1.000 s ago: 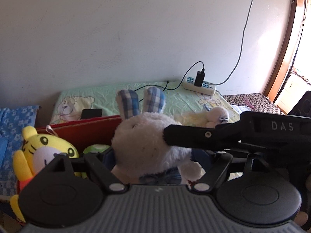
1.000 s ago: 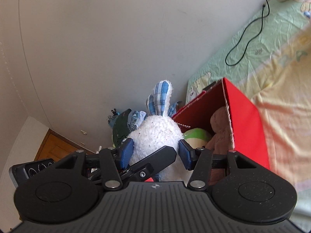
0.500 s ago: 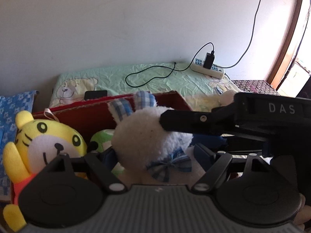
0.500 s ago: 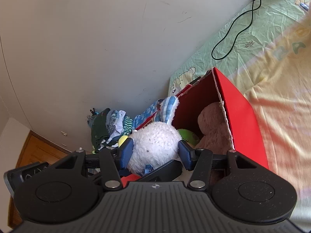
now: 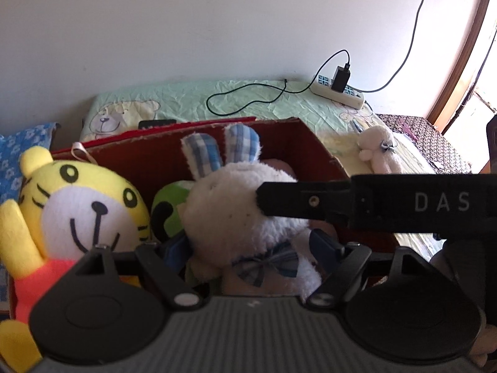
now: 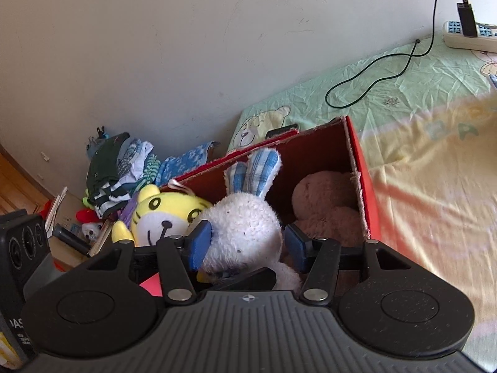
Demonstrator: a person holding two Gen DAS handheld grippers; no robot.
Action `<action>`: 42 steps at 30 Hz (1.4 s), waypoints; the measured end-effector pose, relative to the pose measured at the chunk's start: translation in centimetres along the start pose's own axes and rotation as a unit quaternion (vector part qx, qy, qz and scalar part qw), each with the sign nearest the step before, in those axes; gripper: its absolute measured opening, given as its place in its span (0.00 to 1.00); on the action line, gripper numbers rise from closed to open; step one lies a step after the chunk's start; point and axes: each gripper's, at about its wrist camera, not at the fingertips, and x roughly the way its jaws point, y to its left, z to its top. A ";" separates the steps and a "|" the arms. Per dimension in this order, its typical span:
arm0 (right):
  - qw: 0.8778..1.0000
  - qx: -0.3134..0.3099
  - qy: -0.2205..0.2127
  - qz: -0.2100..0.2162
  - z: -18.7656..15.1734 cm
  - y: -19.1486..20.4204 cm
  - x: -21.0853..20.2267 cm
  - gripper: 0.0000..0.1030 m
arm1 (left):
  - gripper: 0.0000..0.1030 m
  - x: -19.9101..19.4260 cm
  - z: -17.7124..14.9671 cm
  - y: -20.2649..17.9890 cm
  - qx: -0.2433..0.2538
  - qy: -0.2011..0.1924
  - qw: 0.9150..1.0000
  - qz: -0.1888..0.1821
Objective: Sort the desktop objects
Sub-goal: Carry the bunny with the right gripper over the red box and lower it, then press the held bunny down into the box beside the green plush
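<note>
A white plush rabbit [image 5: 236, 205] with blue plaid ears sits low inside the red cardboard box [image 5: 313, 143]. Both grippers close on it: my left gripper [image 5: 248, 248] holds its body near the bow tie, my right gripper [image 6: 247, 244] holds its head [image 6: 242, 227]. The right gripper's finger crosses the left wrist view as a black bar [image 5: 310, 200]. A yellow tiger plush [image 5: 77, 205] sits at the box's left, also in the right wrist view [image 6: 161, 214]. A brown plush [image 6: 326, 205] lies in the box's right part [image 6: 360, 168].
A green and black toy [image 5: 169, 208] lies behind the rabbit. A small cream plush [image 5: 379, 152] lies on the bed sheet [image 5: 264, 99]. A power strip [image 5: 338, 93] with a cable sits by the wall. Piled clothes [image 6: 118, 168] lie left of the box.
Both grippers have carried the rabbit down from above the box rim into the box. The tiger plush now looms closer on the left.
</note>
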 end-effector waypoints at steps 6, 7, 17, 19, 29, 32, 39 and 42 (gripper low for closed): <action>0.995 0.075 0.048 0.054 -1.4 -0.9 1.5 0.59 | 0.82 -0.1 -0.6 1.0 -0.012 0.013 1.000 0.008; 0.995 0.077 0.042 0.055 -1.4 -0.9 1.4 0.60 | 0.82 -0.1 -0.6 1.0 -0.013 0.013 1.000 0.009; 0.999 0.009 -0.051 0.001 -0.1 0.6 -2.4 0.62 | 0.85 -0.5 -0.2 0.5 -0.011 0.003 1.000 -0.006; 0.998 -0.008 -0.056 -0.019 -0.1 0.9 -2.4 0.47 | 0.85 -0.5 -0.1 0.5 -0.016 0.001 1.000 -0.014; 0.999 0.003 -0.004 -0.031 -0.4 0.4 0.1 0.31 | 0.85 -0.1 0.0 0.4 -0.011 0.004 1.000 -0.020; 1.000 0.009 -0.003 -0.029 -0.9 0.0 0.6 0.31 | 0.85 0.3 0.0 0.3 -0.010 0.010 1.000 -0.012; 1.000 0.002 -0.015 -0.027 -1.4 0.2 0.2 0.32 | 0.86 1.1 0.0 -0.9 0.011 0.024 0.999 0.023; 0.999 -0.008 -0.021 -0.031 -1.6 0.3 0.1 0.33 | 0.87 1.3 -0.1 -1.3 0.022 0.029 0.999 0.038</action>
